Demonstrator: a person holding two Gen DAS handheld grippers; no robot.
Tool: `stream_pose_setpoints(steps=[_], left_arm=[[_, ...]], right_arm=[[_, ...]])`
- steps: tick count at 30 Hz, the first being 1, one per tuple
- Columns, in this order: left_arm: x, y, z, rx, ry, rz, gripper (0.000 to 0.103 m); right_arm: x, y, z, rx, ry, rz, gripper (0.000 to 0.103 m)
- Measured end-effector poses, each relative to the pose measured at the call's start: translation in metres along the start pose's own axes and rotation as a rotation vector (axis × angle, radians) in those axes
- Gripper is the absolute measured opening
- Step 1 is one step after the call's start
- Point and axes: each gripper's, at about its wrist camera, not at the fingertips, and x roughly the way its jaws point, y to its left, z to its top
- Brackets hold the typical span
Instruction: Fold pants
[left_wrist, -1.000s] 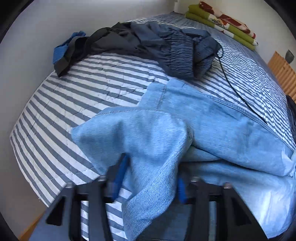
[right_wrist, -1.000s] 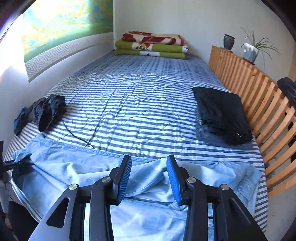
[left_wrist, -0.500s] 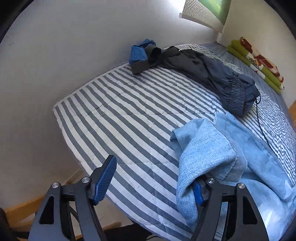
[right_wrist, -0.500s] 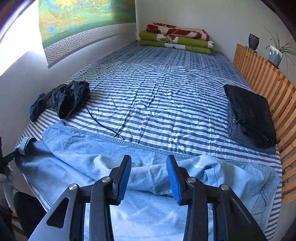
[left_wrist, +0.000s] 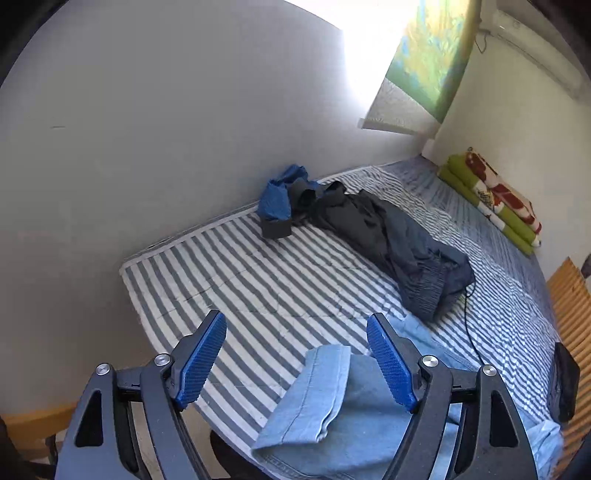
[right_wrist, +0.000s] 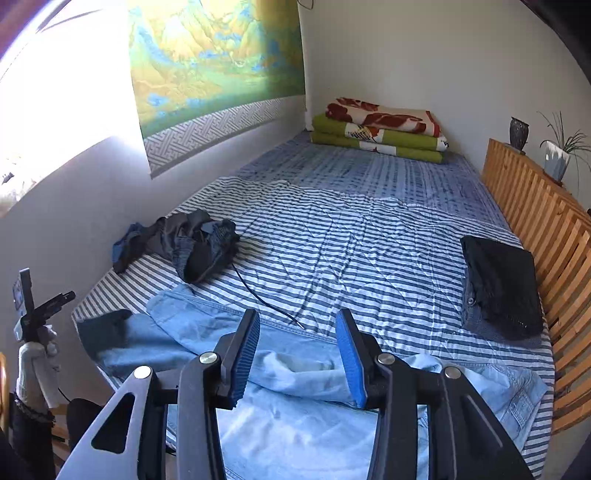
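Hovering over the jeans (left_wrist: 325, 402), your left gripper (left_wrist: 295, 360) has just been opening, nothing pinched; your right gripper (right_wrist: 297, 356) has been widening too, released above them. They lie on the bed (right_wrist: 369, 240), at its near edge.

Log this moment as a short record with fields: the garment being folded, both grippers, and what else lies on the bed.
garment: light blue jeans spread across the near end of the striped bed, rumpled
left gripper: jaws wide open, just been opening; the jeans' leg hem lies loose below them, not pinched
right gripper: open above the jeans, jaws just been opening a little, nothing clamped
dark clothes pile: by the wall, unfolded
folded dark garment: beside the wooden slat rail
folded blankets: stacked at the far end
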Motion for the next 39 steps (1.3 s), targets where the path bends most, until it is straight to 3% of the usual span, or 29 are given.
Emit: stream_pose_setpoints(steps=[4,9,14,19,22,23,24,27,31,33,36,39], left_arm=[[0.022,-0.046,0.004,0.145,0.065,-0.097,0.081],[0.094,-0.103,0.005,0.233,0.227,-0.187,0.082],[0.178,-0.132,-0.009,0.276,0.391,-0.179,0.082],[0.228,-0.140,-0.028,0.297,0.505,-0.172,0.082],[0.233,-0.142,-0.036,0.290,0.519,-0.206,0.078],[0.232,-0.143,-0.038,0.292,0.511,-0.204,0.060],[0.232,-0.144,-0.040,0.302,0.508,-0.187,0.031],[0.227,-0.145,-0.040,0.304,0.492,-0.190,0.011],[0.204,-0.149,-0.037,0.326,0.443,-0.234,0.008],[0.190,-0.152,-0.034,0.337,0.417,-0.243,0.008],[0.164,-0.155,-0.026,0.347,0.356,-0.255,0.007],[0.128,-0.155,-0.012,0.339,0.280,-0.282,0.007]], right_arm=[[0.032,0.004,0.005,-0.026,0.019,0.010,0.041],[0.112,-0.015,-0.005,-0.058,0.133,-0.031,0.041],[0.189,-0.033,-0.026,-0.131,0.240,-0.076,0.041],[0.255,-0.043,-0.044,-0.148,0.338,-0.026,0.041],[0.286,-0.037,-0.053,-0.180,0.379,0.019,0.043],[0.295,-0.032,-0.055,-0.195,0.391,0.030,0.047],[0.303,-0.029,-0.057,-0.214,0.398,0.034,0.052],[0.324,-0.022,-0.064,-0.270,0.422,0.010,0.054],[0.334,-0.022,-0.073,-0.269,0.462,0.032,0.053],[0.329,-0.021,-0.077,-0.256,0.475,0.064,0.022],[0.311,-0.007,-0.081,-0.336,0.441,0.002,0.008],[0.279,0.008,-0.078,-0.387,0.374,-0.061,0.002]])
